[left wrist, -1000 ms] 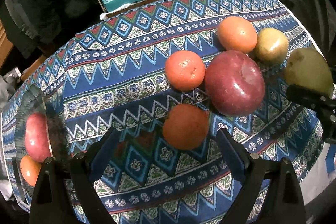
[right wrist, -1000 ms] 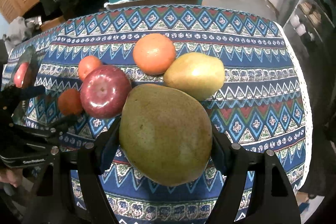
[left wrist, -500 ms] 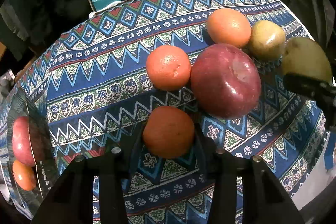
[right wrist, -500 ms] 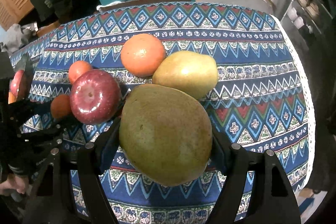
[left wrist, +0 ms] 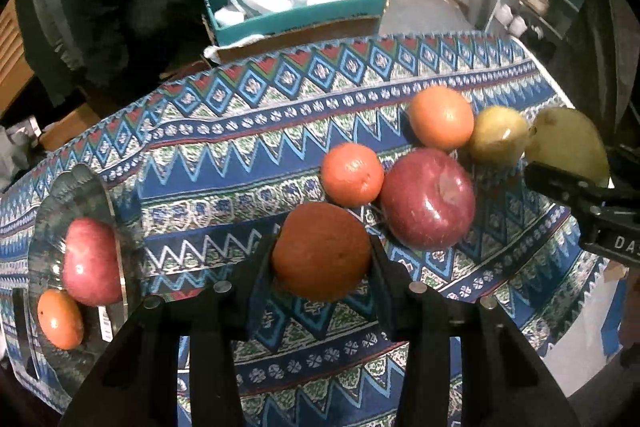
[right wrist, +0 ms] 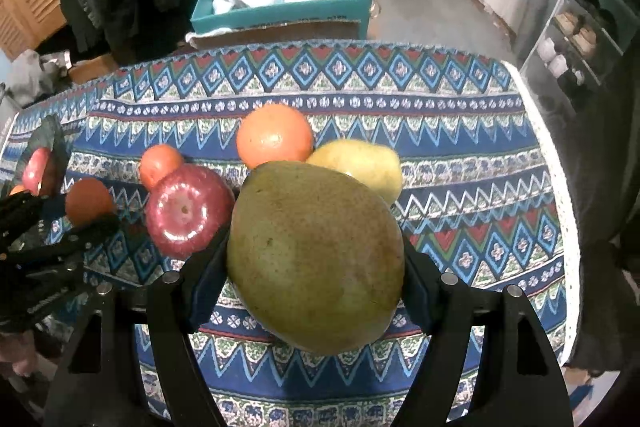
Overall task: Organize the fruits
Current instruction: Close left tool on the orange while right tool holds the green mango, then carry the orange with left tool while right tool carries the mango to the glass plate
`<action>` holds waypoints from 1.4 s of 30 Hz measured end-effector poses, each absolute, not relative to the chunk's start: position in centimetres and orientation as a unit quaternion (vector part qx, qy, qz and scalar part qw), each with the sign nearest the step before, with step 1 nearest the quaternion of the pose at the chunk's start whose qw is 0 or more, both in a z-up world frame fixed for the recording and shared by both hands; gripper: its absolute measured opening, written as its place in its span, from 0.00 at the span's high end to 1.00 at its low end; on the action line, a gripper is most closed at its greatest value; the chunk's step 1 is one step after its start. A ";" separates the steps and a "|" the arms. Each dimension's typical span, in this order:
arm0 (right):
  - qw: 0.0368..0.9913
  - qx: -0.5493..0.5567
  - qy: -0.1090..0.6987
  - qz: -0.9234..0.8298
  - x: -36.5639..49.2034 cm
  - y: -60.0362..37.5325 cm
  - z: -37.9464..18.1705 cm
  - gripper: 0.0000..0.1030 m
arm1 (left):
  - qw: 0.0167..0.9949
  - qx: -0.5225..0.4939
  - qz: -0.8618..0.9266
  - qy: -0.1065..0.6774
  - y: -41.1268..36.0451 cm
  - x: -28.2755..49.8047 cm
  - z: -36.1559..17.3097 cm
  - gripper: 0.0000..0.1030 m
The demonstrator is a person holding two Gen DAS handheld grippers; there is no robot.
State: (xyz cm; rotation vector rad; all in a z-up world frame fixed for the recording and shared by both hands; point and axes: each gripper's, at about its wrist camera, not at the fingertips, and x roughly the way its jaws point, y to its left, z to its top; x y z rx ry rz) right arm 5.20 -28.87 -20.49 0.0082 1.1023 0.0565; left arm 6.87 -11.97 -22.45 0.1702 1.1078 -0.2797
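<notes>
My left gripper [left wrist: 320, 255] is shut on a dark orange tangerine [left wrist: 322, 251] and holds it above the patterned cloth. My right gripper [right wrist: 316, 259] is shut on a large green mango [right wrist: 316, 255], lifted over the cloth. On the cloth lie a red apple [left wrist: 428, 199], a small orange [left wrist: 352, 174], a bigger orange [left wrist: 440, 117] and a yellow pear [left wrist: 498, 135]. A glass bowl [left wrist: 80, 195] at the left holds a red apple [left wrist: 90, 267] and an orange fruit [left wrist: 60, 319].
A teal box [left wrist: 296, 15] with bags stands behind the table's far edge. The table's right edge [right wrist: 560, 195] drops to the floor, with a shelf [right wrist: 576, 39] beyond. The right gripper shows at the right of the left wrist view [left wrist: 580, 195].
My left gripper closed around the tangerine and lifted it off the cloth. My right gripper keeps hold of the mango and has risen slightly.
</notes>
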 end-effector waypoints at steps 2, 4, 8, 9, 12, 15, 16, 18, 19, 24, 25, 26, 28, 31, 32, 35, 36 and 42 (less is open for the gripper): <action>0.856 0.001 0.517 0.026 5.1 -28.7 -19.9 0.27 | 0.842 0.074 -0.129 0.518 -11.5 6.7 -21.6 0.56; 0.859 0.000 0.511 0.027 5.0 -28.6 -19.4 0.27 | 0.846 0.070 -0.125 0.513 -11.1 6.6 -21.0 0.56; 0.867 -0.002 0.497 0.028 4.9 -28.2 -18.2 0.27 | 0.854 0.066 -0.120 0.502 -10.6 6.2 -19.7 0.56; 0.870 -0.003 0.493 0.029 4.8 -28.1 -17.8 0.27 | 0.855 0.063 -0.121 0.500 -10.5 6.0 -19.4 0.56; 0.876 -0.006 0.481 0.030 4.7 -27.7 -16.7 0.27 | 0.861 0.060 -0.117 0.492 -10.2 5.8 -18.4 0.56; 0.882 -0.006 0.471 0.032 4.5 -27.4 -15.6 0.27 | 0.867 0.061 -0.114 0.481 -9.8 5.5 -17.3 0.56; 0.883 -0.005 0.467 0.033 4.5 -27.3 -15.2 0.27 | 0.869 0.060 -0.113 0.479 -9.7 5.4 -17.1 0.56; 0.887 -0.004 0.460 0.036 4.4 -27.1 -14.5 0.27 | 0.871 0.056 -0.112 0.474 -9.4 5.3 -16.5 0.56; 0.888 -0.004 0.458 0.036 4.3 -27.1 -14.3 0.27 | 0.872 0.054 -0.112 0.473 -9.3 5.2 -16.4 0.56; 0.895 -0.008 0.444 0.038 4.1 -26.6 -12.8 0.27 | 0.876 0.044 -0.108 0.469 -8.6 4.9 -15.4 0.56; 0.897 -0.010 0.440 0.039 4.0 -26.5 -12.5 0.27 | 0.876 0.042 -0.108 0.468 -8.5 4.9 -15.3 0.56; 0.898 -0.011 0.438 0.040 3.9 -26.5 -12.3 0.27 | 0.877 0.040 -0.108 0.466 -8.4 4.8 -15.1 0.56; 0.901 -0.011 0.431 0.044 3.7 -26.3 -11.7 0.27 | 0.880 0.038 -0.108 0.462 -8.1 4.7 -14.6 0.56; 0.905 -0.010 0.423 0.049 3.6 -25.9 -11.0 0.27 | 0.883 0.034 -0.108 0.456 -7.8 4.5 -14.0 0.56; 0.905 -0.010 0.421 0.050 3.6 -25.8 -10.7 0.27 | 0.883 0.033 -0.108 0.455 -7.7 4.4 -13.9 0.56; 0.908 -0.009 0.415 0.056 3.5 -25.3 -10.1 0.27 | 0.885 0.029 -0.107 0.452 -7.3 4.4 -13.5 0.56; 0.909 -0.009 0.413 0.058 3.5 -25.1 -9.8 0.27 | 0.885 0.027 -0.106 0.452 -7.2 4.3 -13.4 0.56; 0.910 -0.012 0.407 0.072 3.7 -23.9 -9.1 0.27 | 0.889 0.019 -0.097 0.447 -6.0 4.4 -12.8 0.56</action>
